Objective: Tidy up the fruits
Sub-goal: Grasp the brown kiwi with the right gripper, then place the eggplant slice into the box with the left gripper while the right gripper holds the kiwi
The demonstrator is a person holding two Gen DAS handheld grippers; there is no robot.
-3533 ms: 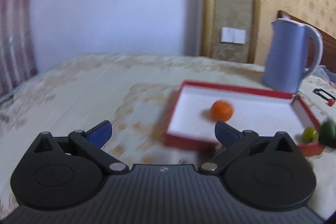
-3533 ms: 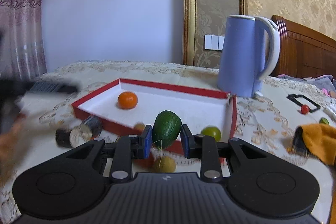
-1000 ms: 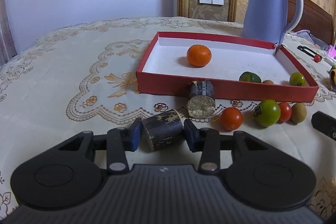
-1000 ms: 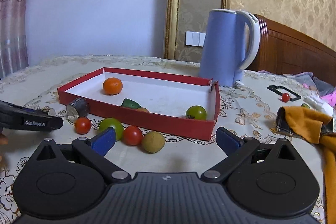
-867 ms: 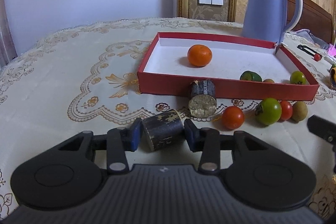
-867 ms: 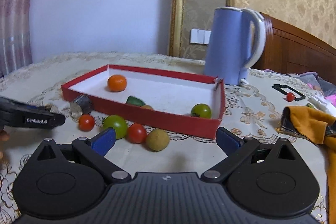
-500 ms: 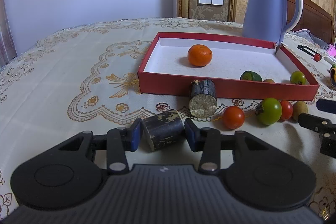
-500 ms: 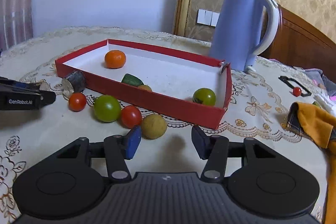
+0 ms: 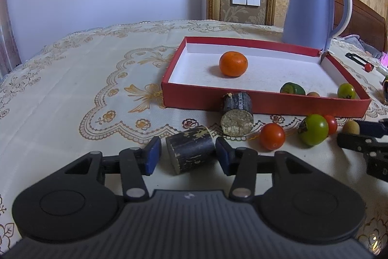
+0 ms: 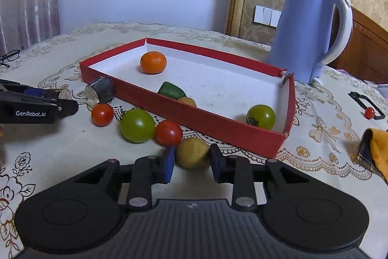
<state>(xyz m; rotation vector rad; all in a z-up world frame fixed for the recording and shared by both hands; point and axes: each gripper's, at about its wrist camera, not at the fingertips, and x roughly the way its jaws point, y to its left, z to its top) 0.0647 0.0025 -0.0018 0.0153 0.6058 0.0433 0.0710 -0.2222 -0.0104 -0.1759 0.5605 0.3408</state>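
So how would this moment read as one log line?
left gripper: around dark cylindrical sugarcane piece | right gripper: closing around round yellow-brown fruit | red cardboard tray: four fruits

I see a glossy plastic kettle, a matt red cardboard tray lined with white paper, an embroidered cloth tablecloth, shiny smooth tomatoes and a rough, bark-skinned cane piece.

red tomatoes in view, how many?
2 on the cloth, none in the red box. One red tomato lies left of the big green tomato; the other red tomato touches its right side. A tiny red ball sits far right.
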